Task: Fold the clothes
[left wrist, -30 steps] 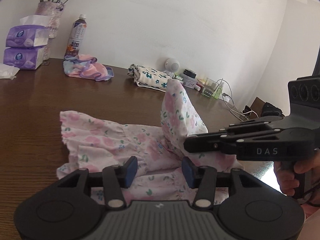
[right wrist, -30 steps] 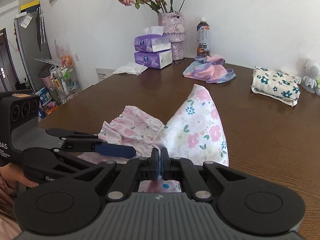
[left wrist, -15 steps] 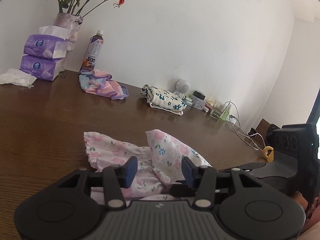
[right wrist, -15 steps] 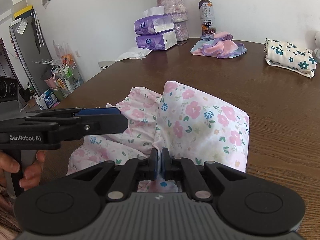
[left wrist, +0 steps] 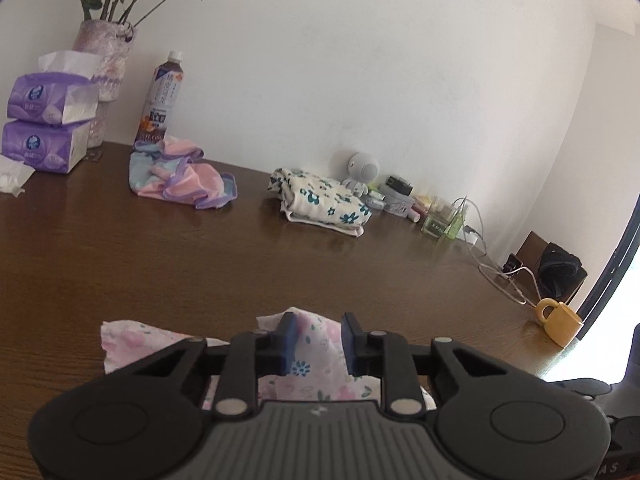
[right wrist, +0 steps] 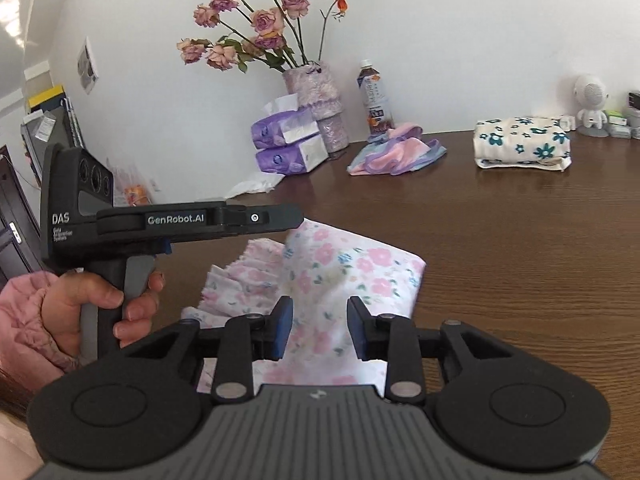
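Observation:
A pink floral garment lies folded over on the brown table, its ruffled edge to the left. My right gripper hovers above its near part, open, with nothing between the fingers. My left gripper is also open and empty; the same garment shows between and below its fingers. In the right wrist view the left gripper appears side-on above the garment's left edge, held by a hand in a pink sleeve.
Against the back wall lie a folded white cloth with teal flowers and a crumpled pink and blue cloth. Tissue packs, a vase and a bottle stand far left. A yellow mug and cables sit at the right edge.
My right gripper has opened and let go of the floral garment. The raised flap has dropped flat onto the rest of the cloth. Both grippers have lifted and tilted up.

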`<state>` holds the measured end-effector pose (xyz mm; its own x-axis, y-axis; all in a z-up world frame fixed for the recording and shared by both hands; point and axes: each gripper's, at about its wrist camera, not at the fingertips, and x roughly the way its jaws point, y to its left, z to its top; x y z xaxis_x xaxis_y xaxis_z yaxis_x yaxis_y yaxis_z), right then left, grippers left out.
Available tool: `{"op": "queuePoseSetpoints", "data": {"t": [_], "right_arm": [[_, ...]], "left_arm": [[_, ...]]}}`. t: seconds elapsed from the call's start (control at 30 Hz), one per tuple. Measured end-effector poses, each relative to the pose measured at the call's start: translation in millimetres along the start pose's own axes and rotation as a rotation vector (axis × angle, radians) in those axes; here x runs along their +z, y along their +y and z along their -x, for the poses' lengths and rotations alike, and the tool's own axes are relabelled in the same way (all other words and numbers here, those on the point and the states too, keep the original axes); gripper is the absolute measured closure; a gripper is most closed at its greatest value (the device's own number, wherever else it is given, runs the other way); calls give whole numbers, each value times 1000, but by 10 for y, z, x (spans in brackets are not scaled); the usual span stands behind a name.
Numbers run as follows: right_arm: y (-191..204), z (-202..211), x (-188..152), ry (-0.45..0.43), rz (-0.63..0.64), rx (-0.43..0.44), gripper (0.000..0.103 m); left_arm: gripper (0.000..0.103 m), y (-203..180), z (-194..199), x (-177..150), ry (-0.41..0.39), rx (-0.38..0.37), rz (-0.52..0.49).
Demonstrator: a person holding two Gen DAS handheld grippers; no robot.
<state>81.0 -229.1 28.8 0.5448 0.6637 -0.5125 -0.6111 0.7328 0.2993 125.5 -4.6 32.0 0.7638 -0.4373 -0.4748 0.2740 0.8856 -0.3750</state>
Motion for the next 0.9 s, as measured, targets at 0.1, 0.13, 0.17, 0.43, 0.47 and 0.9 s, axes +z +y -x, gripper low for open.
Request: {"op": "queuePoseSetpoints", "data": {"t": [0.1,0.13,0.17,0.43,0.47,0.9], "right_arm": [[-41,11,-69,4,15,-13,72],[-42,-11,-85,8,16,-6,72],[-43,-34,-101,11,17,1,72],[-388,63,-10,-70,-123,-17,63],[-464,10,14,-65,-164,-27,63],[-770,-336,-20,-15,-379,34,66]], "left_arm": [[85,85,-143,-49,53,25,51],[85,123,-156,-65,64,30,70],[84,141,-128,-72,62,27,87],[54,120,221,-111,12,60,129],[54,109,189,-124,22,59,135],[56,66,83,-269,65,25,178]]}}
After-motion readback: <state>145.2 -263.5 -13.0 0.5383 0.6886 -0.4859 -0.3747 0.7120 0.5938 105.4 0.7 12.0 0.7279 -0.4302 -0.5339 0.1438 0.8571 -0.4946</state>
